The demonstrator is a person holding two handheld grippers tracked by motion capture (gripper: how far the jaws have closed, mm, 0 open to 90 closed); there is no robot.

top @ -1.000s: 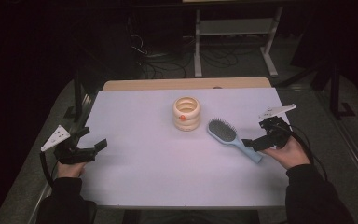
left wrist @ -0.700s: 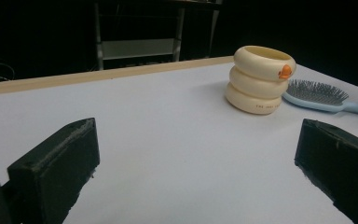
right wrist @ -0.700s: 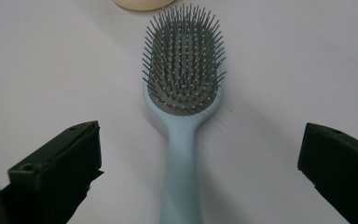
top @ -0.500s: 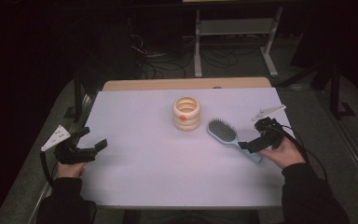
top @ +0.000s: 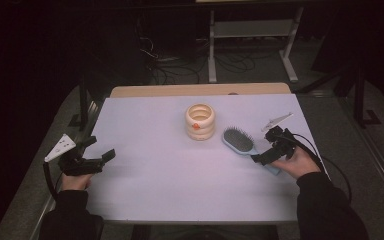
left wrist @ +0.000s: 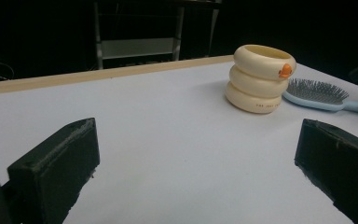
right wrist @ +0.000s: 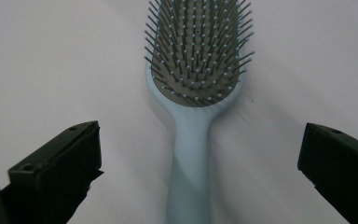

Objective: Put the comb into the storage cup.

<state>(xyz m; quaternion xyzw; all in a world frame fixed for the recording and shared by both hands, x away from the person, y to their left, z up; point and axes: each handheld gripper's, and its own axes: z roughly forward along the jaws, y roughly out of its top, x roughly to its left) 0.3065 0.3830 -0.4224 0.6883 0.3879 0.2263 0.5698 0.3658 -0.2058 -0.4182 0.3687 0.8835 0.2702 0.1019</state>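
Right gripper point(right wrist: 200, 172), jaws wide apart, straddles handle of pale-blue plastic hairbrush point(right wrist: 193, 116) lying bristles-up on white table point(top: 145, 125), prob. lining up a grasp; left gripper point(top: 92, 161), jaws apart, idle w/ nothing between

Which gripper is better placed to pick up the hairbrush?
Right. The right gripper is over the hairbrush handle, jaws open on either side of it. The left gripper sits open at the table's far left, with the cream ringed cup between.
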